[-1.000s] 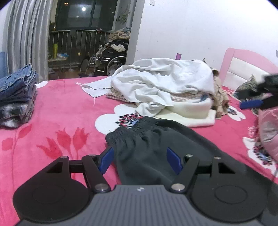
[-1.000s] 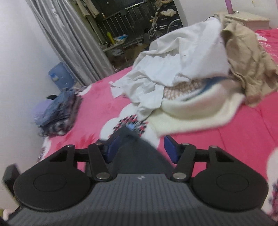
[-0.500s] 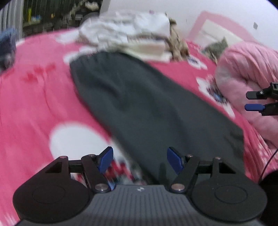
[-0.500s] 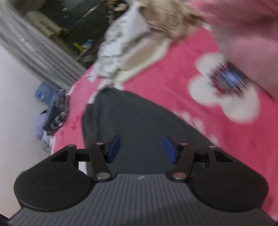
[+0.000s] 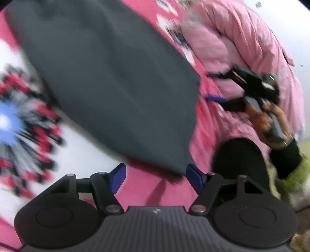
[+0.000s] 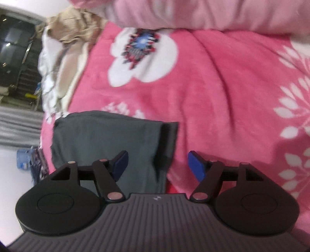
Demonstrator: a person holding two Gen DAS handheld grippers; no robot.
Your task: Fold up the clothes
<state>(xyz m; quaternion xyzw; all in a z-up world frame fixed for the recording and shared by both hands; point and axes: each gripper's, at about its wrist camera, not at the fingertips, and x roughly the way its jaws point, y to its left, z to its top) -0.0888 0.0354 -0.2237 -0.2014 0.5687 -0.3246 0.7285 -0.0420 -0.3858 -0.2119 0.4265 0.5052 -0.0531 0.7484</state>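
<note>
Dark grey trousers lie flat and stretched out on the pink flowered bedspread. My left gripper hovers open just short of the hem's near corner, nothing between its blue pads. My right gripper is open too, low over the other hem corner of the trousers, whose edge lies between the pads untouched. In the left wrist view the right gripper shows at the far right, held by a hand.
A puffy pink quilt is bunched along the bed's right side, also at the top of the right wrist view as the quilt. A heap of white and beige clothes lies at the far end. A dark sleeve is at right.
Both grippers swung down from the waistband end, along the trousers, to the hem end. The clothes pile has dropped out of the left view. Both stayed open.
</note>
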